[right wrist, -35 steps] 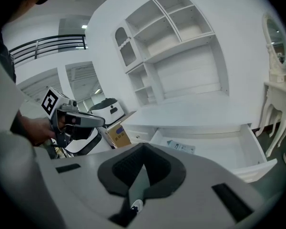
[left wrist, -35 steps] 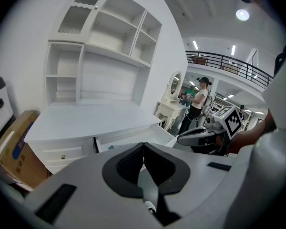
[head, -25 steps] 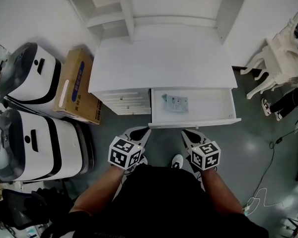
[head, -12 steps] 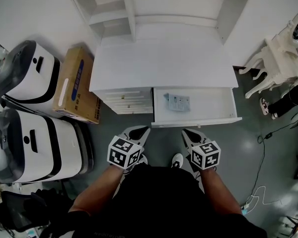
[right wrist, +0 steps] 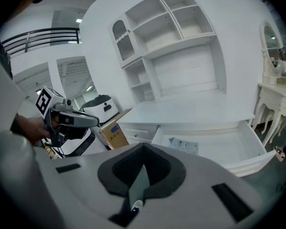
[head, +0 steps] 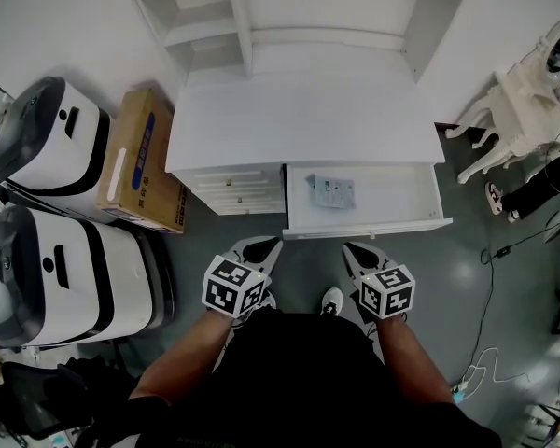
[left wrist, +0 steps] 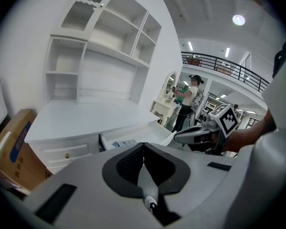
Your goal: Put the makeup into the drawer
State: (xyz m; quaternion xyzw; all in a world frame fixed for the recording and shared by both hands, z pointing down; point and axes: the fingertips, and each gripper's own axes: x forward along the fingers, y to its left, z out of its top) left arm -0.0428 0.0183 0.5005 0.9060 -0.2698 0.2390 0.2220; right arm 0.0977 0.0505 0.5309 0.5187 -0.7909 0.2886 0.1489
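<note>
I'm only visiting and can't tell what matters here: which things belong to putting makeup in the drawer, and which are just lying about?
Part of the job: the open drawer, the packet lying in it, the left tongs and right tongs, both shut and empty.

Just lying about: cardboard box, two white machines, small white table.

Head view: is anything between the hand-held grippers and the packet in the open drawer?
Nothing visible does. The pale flat packet lies alone, uncovered, in the left half of the open white drawer. The left hand-held gripper and right hand-held gripper, both shut and empty, hang before its front panel.
</note>
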